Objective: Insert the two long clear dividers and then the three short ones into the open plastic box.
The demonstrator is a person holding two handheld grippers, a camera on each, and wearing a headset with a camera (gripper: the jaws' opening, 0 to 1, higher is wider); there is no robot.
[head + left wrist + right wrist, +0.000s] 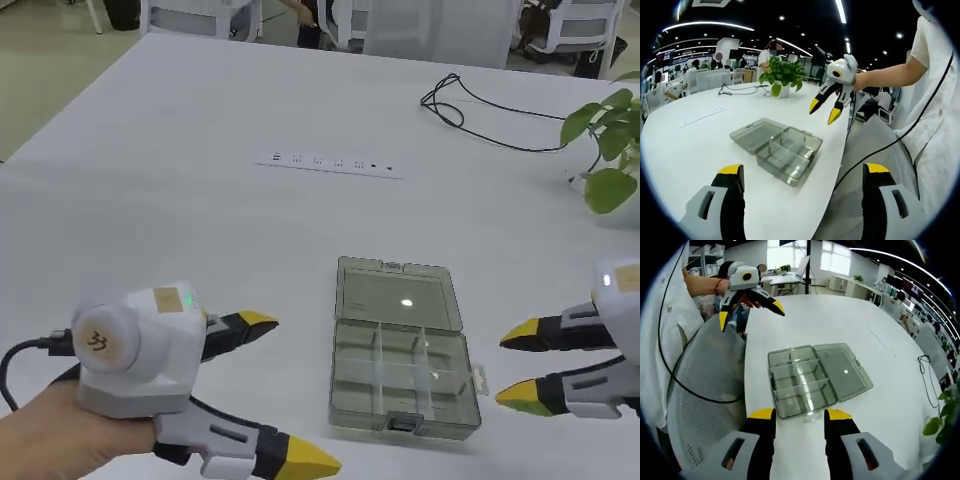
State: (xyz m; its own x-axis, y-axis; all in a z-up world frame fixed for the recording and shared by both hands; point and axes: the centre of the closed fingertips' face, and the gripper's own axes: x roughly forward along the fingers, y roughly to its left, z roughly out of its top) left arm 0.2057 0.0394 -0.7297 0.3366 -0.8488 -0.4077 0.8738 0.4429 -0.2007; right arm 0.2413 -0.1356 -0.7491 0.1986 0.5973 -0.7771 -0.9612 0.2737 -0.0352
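Seemingly late on, left tongs point(285, 392) and right tongs point(518, 366) hang spread and empty, the open plastic box point(400, 295) between them with dividers point(378, 352) inside; next, the right likely pinches the clear piece point(478, 381) just ahead

Your left hand point(55, 440) holds your left gripper point(285, 390) low at your left side, its jaws spread wide and pointing right. Your right gripper point(512, 367) faces it, tips pointing left, jaws parted less widely.
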